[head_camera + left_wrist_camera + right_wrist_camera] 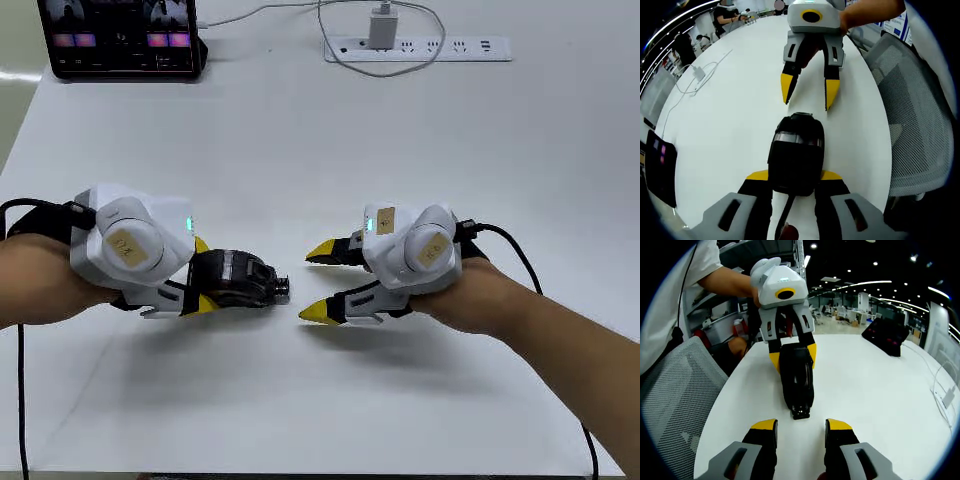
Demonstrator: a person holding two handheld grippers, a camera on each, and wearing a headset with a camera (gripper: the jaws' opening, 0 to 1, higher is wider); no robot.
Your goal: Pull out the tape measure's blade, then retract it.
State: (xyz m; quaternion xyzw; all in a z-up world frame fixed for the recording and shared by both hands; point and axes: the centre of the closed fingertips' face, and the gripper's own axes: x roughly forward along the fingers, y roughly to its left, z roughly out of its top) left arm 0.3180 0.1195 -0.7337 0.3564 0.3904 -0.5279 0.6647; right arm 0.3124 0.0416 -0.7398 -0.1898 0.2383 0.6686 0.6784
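A black tape measure (pixel 236 279) rests on the white table (pixel 320 140), held between the yellow-tipped jaws of my left gripper (pixel 205 274). From the left gripper view its dark case (pixel 796 152) fills the space between the jaws, its blade end pointing toward the other gripper. My right gripper (pixel 320 282) stands open just to the right, its two yellow fingertips (pixel 321 252) a short gap from the tape's tip. In the right gripper view the tape measure (pixel 796 377) lies straight ahead, its small hook end just beyond my open right gripper (pixel 801 426). No blade is drawn out.
A dark tablet (pixel 122 38) stands at the back left. A white power strip (pixel 415 47) with a plugged charger and looping cable lies at the back. A grey mesh chair (pixel 912 115) sits beside the table edge. Black cables trail from both hands.
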